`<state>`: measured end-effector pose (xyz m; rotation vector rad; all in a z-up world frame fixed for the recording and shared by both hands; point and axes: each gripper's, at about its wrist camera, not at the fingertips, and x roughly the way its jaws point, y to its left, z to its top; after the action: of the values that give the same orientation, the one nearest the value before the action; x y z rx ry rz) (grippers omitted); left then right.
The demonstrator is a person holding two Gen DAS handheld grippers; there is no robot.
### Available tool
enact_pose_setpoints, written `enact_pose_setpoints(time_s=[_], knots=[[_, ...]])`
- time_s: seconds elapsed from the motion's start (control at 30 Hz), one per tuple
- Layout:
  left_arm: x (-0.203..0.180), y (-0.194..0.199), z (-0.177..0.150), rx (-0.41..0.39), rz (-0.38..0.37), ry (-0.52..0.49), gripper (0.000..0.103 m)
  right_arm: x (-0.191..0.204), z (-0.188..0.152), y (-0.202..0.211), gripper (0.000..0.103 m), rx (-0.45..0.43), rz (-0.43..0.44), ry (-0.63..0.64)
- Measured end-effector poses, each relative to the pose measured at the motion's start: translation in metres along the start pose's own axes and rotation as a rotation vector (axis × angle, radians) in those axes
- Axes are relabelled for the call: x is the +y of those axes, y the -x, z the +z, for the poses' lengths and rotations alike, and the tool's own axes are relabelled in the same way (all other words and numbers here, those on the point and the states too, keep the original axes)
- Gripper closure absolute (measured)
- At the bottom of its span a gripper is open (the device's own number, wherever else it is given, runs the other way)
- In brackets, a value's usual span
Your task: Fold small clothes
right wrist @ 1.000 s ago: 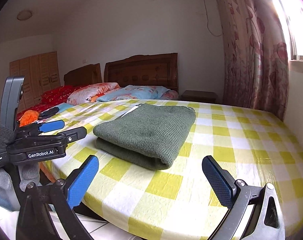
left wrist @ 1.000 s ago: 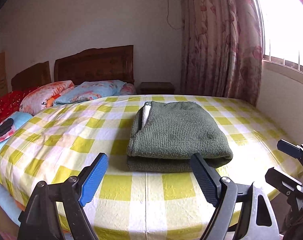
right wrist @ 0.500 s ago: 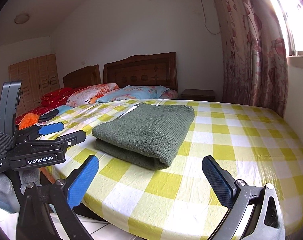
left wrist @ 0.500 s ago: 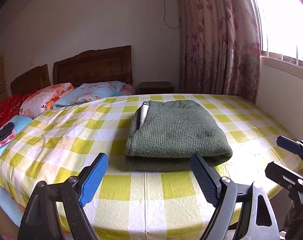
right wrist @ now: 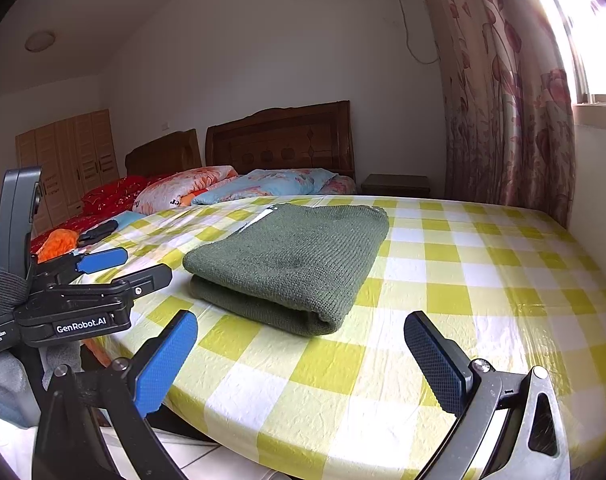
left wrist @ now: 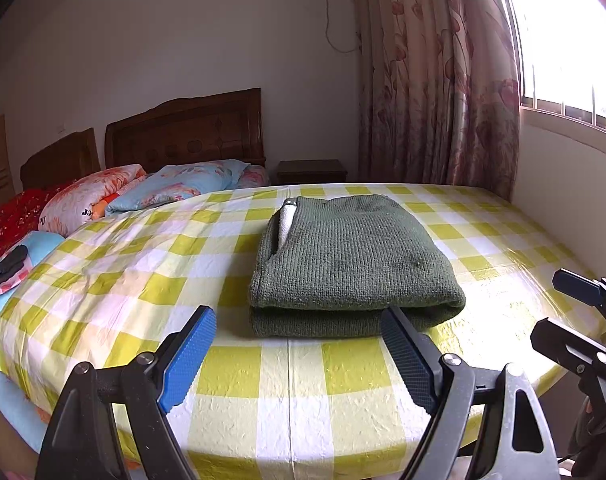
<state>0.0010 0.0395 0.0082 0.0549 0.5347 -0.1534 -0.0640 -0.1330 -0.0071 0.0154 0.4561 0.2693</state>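
the green knit garment is already folded into a neat stack near the bed's front edge. left gripper and right gripper are held off it, jaws wide, nothing gripped. probably only loose edges need squaring, gently, without dragging the sheet.

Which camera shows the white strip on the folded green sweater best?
Left wrist: the white strip lies plainly along the sweater top's left edge. Right wrist shows only a thin far sliver.
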Motion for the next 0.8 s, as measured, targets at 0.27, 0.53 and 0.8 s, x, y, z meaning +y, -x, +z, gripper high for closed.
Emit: enact_pose_setpoints(time_s=[0.27, 0.53, 0.8], knots=[[-0.0011, -0.0003, -0.0005, 0.001, 0.002, -0.002, 0.017, -0.0006, -0.0007, -0.0004, 0.000, 0.003, 0.001, -0.009], [-0.0011, -0.0006, -0.0009, 0.002, 0.002, -0.003, 0.017, 0.0003, -0.0013, -0.0009, 0.000, 0.007, 0.002, -0.010], [-0.0013, -0.0006, -0.0012, 0.003, 0.001, -0.003, 0.017, 0.0000, -0.0013, -0.0011, 0.000, 0.007, 0.002, -0.011]])
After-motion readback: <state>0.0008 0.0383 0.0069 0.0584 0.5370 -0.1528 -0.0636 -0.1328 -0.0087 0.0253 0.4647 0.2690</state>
